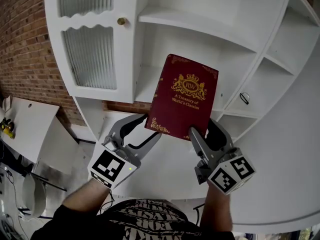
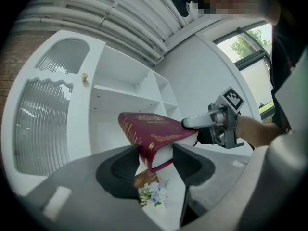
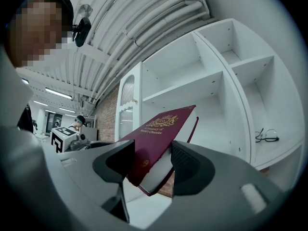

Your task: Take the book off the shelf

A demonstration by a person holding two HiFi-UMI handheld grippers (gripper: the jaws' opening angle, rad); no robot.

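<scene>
- The left hand-held gripper is closed on the lower spine corner of the book, with cover and pages pinched between its jaws. The right hand-held gripper is clamped on the opposite lower corner in the same way.
- The book, dark red with gold print on its cover, is held tilted in the air by both. It is in front of the shelf and clear of it, and no board is touched by it in any view.
- The removal is judged to be essentially done, since the book is off the shelf and fully carried. What may be left is drawing it further away and setting it down, though no resting place is named by the task.
- Only a pair of glasses is seen in the open compartments behind the book. They lie in a compartment on the right, well apart from the book.
- To the left of those compartments, a door with ribbed glass and a small brass knob is seen shut.
- A small bunch of flowers is seen below the book in the left gripper view.
- A brick wall is seen beyond the unit on the left.
</scene>
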